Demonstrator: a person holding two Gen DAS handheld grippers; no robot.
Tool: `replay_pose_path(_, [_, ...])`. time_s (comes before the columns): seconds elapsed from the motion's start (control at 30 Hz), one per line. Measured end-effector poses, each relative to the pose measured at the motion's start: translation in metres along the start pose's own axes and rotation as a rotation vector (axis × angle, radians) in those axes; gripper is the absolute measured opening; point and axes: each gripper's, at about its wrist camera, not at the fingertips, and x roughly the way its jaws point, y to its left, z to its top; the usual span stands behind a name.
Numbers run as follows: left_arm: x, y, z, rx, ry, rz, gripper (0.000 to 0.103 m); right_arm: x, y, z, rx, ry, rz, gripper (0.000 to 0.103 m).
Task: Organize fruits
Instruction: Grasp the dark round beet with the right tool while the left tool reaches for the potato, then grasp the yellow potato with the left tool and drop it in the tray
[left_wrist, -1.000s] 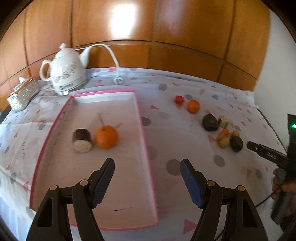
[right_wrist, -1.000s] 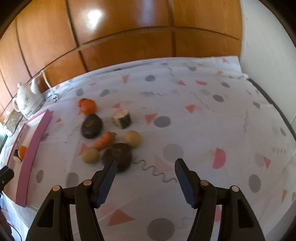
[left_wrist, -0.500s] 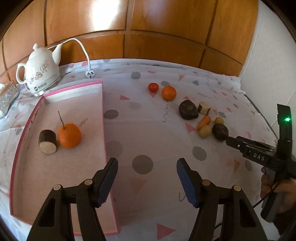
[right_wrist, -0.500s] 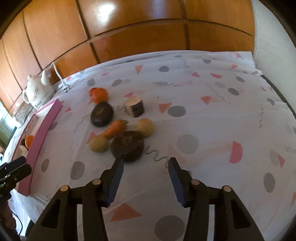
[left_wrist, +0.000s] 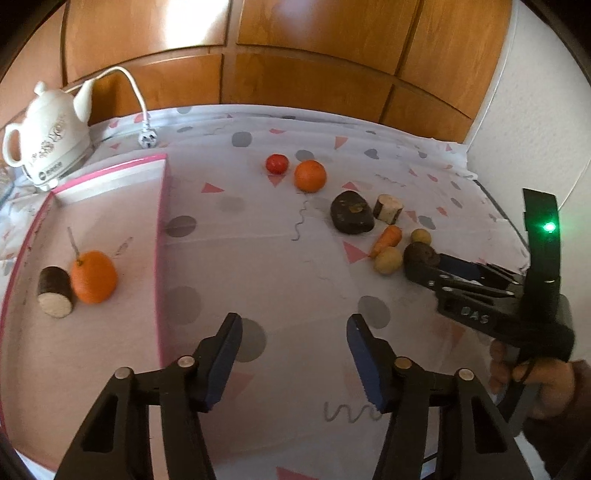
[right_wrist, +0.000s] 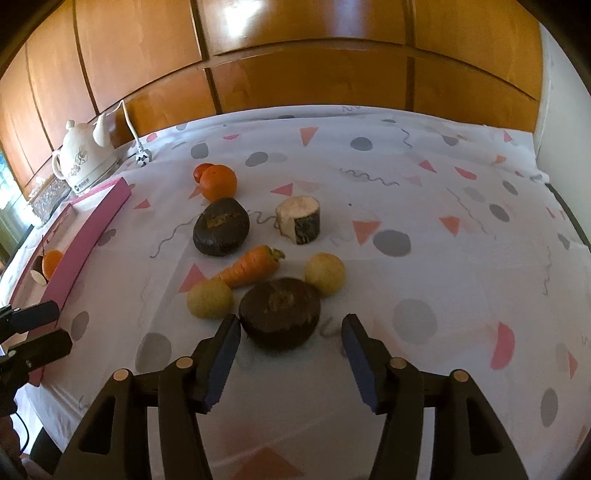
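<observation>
My left gripper hovers over the patterned cloth just right of the pink tray; its jaws are closing with nothing between them. In the tray lie an orange and a cut brown stub. My right gripper is low over the cloth, jaws opening, with a dark round fruit partly between the pads and a gap on its right side. Around it lie two yellow balls, a carrot, another dark fruit, a cut stub, an orange and a tomato.
A white kettle with its cord and plug stands behind the tray. Wooden panels close the back, a white wall the right. A hand holds the right gripper. The left gripper's fingers show at the left edge of the right wrist view.
My left gripper swung right, from over the tray to over the cloth, and its jaws narrowed. My right gripper advanced and dropped until the dark round fruit sits at its pads.
</observation>
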Motion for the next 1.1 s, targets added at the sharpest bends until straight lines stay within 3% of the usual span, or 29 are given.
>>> replay_pose_path(0.13, [0.008, -0.011, 0.007, 0.021, 0.011, -0.04, 0.046, 0.002, 0.0, 0.001, -0.013, -0.012, 0.002, 0.046])
replay_pose_path(0.2, [0.014, -0.018, 0.011, 0.033, 0.021, -0.068, 0.037, 0.0, -0.002, -0.002, -0.019, -0.018, -0.007, 0.046])
replay_pose_path(0.43, [0.04, -0.046, 0.029, 0.055, 0.054, -0.123, 0.037, -0.011, -0.014, -0.017, -0.046, -0.05, -0.027, 0.046])
replay_pose_path(0.87, [0.085, -0.08, 0.045, 0.073, 0.102, -0.102, 0.037, -0.012, -0.024, -0.025, -0.012, -0.105, 0.019, 0.047])
replay_pose_path(0.97, [0.087, -0.085, 0.044, 0.103, 0.081, -0.083, 0.027, -0.012, -0.024, -0.025, -0.015, -0.108, 0.021, 0.047])
replay_pose_path(1.1, [0.077, -0.078, 0.038, 0.097, 0.049, -0.062, 0.027, -0.012, -0.023, -0.025, -0.027, -0.106, 0.016, 0.047])
